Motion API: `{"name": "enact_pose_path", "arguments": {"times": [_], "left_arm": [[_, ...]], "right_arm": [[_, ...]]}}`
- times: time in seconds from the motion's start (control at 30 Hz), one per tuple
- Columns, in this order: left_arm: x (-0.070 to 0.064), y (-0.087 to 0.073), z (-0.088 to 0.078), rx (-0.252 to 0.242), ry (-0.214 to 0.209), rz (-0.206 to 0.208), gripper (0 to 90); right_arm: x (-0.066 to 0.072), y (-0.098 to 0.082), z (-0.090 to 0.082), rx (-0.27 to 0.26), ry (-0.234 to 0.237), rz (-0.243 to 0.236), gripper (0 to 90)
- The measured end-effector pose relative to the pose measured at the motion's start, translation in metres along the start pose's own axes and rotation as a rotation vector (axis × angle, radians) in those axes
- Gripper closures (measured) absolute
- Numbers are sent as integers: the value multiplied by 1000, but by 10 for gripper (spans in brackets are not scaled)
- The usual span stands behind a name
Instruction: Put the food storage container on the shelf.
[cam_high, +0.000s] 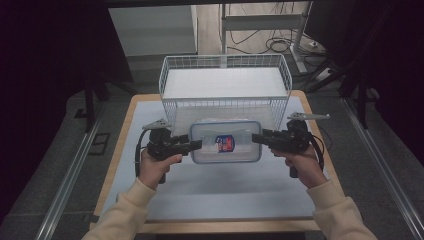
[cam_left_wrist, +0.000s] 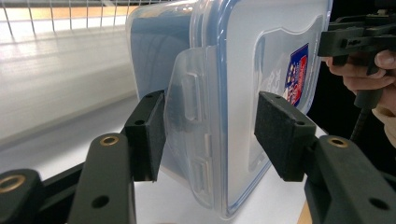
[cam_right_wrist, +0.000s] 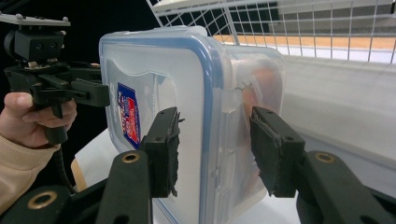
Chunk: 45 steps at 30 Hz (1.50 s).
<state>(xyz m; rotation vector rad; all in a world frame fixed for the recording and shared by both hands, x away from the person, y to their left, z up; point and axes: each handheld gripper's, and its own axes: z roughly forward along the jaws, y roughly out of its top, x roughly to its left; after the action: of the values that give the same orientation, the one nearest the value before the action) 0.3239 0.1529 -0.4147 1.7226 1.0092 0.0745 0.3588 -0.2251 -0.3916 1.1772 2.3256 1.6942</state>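
Clear rectangular plastic container with blue-edged lid (cam_high: 225, 142): frame centre, on counter (cam_high: 210, 195), before white wire basket (cam_high: 225, 82); long axis left-right, left tool (cam_high: 194, 145) and right tool (cam_high: 256, 138) at opposite short ends.
Left gripper view: jaws spread, straddling the end latch (cam_left_wrist: 191, 116).
Right gripper view: jaws spread around container's end, apparently not pinching.

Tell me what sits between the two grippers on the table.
A clear plastic food container with a blue-sealed snap lid lies between the left gripper and right gripper, seen in the high view. Each gripper's open jaws straddle one of its end latches.
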Motion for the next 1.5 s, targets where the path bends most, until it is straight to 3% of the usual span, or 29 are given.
{"name": "enact_pose_path", "arguments": {"times": [0.4, 0.77, 1.1, 1.27, 1.5], "left_arm": [[-5, 33, -11, -19, 18, 46, 448], [-6, 66, -17, -33, 21, 63, 447], [-1, 97, -17, -31, 23, 76, 449], [4, 111, -15, -34, 25, 84, 450], [11, 130, -14, -33, 26, 75, 451]], "right_arm": [[7, 30, -5, -32, -3, -26, 532], [11, 63, -9, -47, -10, -44, 532], [7, 95, -8, -57, -20, -50, 529], [0, 111, -4, -64, -21, -30, 527], [-4, 127, 0, -70, -20, -27, 526]]}}
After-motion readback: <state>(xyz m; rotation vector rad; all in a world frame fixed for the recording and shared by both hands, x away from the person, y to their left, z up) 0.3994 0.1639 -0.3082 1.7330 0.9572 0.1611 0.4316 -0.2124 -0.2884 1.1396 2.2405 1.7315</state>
